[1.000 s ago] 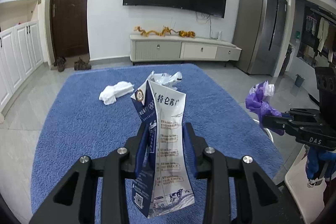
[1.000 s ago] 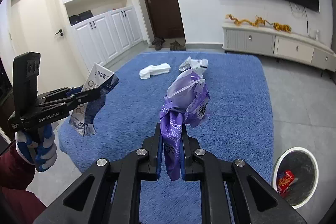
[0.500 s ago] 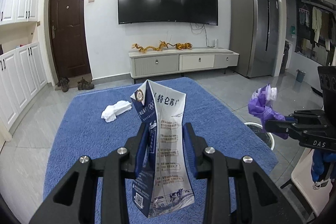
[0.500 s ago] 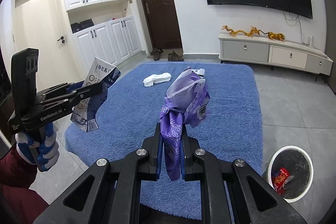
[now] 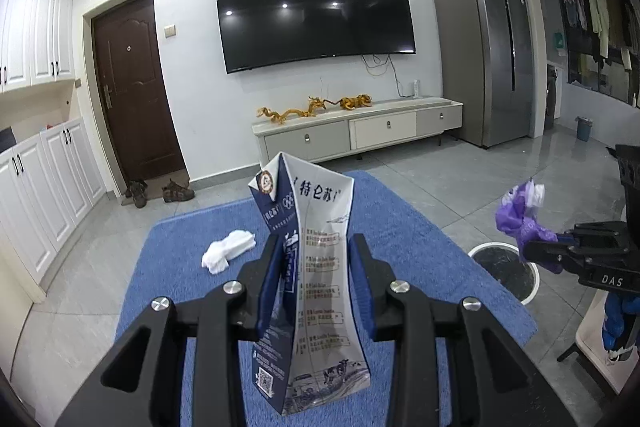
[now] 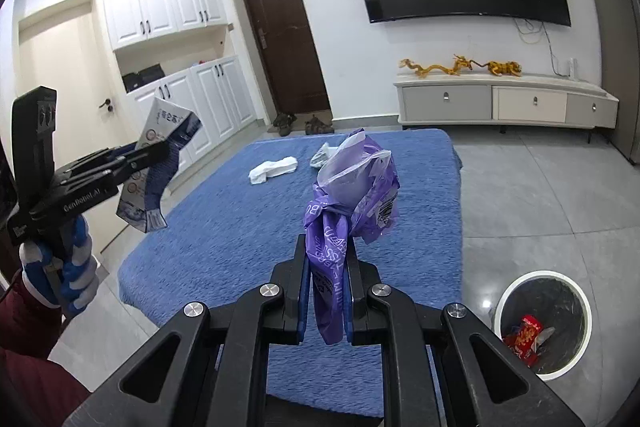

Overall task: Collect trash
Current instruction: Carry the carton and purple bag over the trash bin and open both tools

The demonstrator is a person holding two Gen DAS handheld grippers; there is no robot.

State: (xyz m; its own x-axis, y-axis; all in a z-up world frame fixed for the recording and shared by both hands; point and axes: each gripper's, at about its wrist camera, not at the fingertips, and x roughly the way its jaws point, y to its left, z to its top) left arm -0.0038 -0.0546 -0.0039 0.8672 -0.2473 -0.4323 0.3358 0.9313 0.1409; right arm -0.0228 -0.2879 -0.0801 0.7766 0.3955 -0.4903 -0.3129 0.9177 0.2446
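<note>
Right wrist view shows my right tool (image 6: 325,291) clenched on a purple plastic bag (image 6: 352,195), pinched low on its twisted neck while the puffed top flops above the fingers. Down to the right stands the white-rimmed trash bin (image 6: 516,291), dark-lined, with a red wrapper (image 6: 524,337) already in it. My left tool (image 5: 316,279) grips a flattened milk carton (image 5: 316,267), squeezed across its middle so both ends flare out. Both pieces hang in the air over the blue rug (image 6: 240,219); neither is over the bin yet.

I see several risks. The bag is light and slippery; I judge that if I let go too early or too far aside, it could drift and land on the tiles beside the rim. It might also cling to a finger pad and refuse to drop. The carton is long and stiff, so if it meets the rim crosswise it could bridge the opening or tip the light bin over. In the left wrist view my right tool (image 5: 532,251) sits between my left tool and the bin (image 5: 528,275), so bringing both in together could make them collide. A white crumpled tissue (image 6: 274,169) and another pale wrapper (image 6: 322,155) lie on the rug, easy to overlook.
</note>
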